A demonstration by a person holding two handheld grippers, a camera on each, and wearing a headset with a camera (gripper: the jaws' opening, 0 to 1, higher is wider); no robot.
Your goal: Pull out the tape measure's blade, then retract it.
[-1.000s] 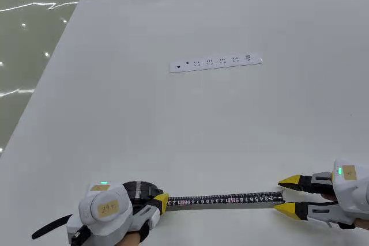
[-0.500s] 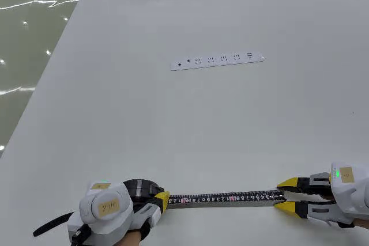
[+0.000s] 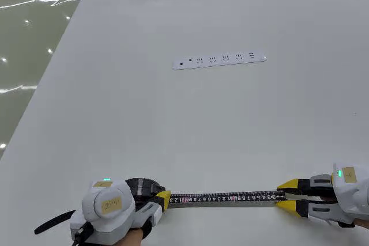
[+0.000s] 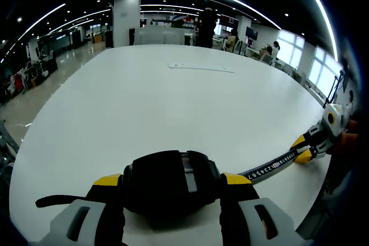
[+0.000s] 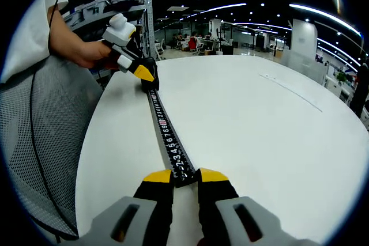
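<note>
A black tape measure case [image 4: 172,184] sits near the table's front edge, and my left gripper [image 4: 173,179] is shut around it. The case [image 3: 144,190] and left gripper [image 3: 154,202] are at the bottom left of the head view. Its dark numbered blade [image 3: 225,197] lies pulled out flat across the table to the right. My right gripper [image 5: 185,176] is shut on the blade's end [image 5: 182,171], with the yellow tips pinching it from both sides. From there the blade [image 5: 165,128] runs back to the case [image 5: 150,80]. The right gripper [image 3: 286,196] is at the bottom right.
A white power strip [image 3: 219,59] lies flat at the middle of the white table [image 3: 173,119]. The table's left edge drops to a glossy floor [image 3: 29,38]. The person's torso and arm [image 5: 52,73] are close to the front edge.
The right gripper's jaws have narrowed from a wide gap onto the blade's end. The case and the left gripper have stayed put, and the camera has shifted slightly.
</note>
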